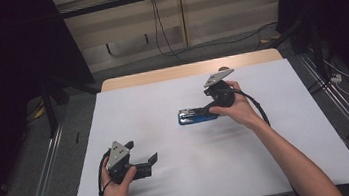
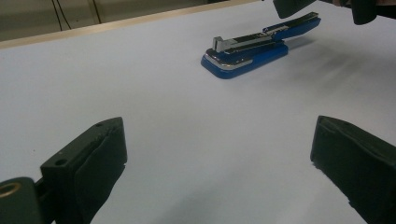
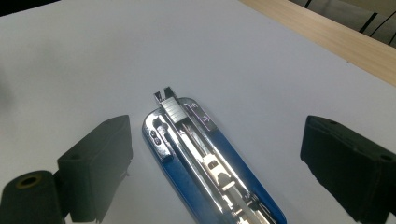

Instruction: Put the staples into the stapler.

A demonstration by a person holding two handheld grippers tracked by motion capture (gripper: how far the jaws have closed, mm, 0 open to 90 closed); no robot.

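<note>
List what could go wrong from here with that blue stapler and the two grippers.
1. The blue and chrome stapler lies on the white table between the right gripper's open jaws, ungripped; a sideways hand move could knock it.
2. Its smooth chrome top may slip in the black pads if regripped.
3. The left gripper, open and well apart from the stapler, cannot steady it.

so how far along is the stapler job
Looks done: the blue stapler lies flat on the white table. Its top looks swung open, metal staple channel exposed. In hand: the right gripper sits over it, jaws wide on either side, pads not touching. The left gripper rests open, apart from it. Left: probably gripping it or closing it up; I can't tell which.
</note>
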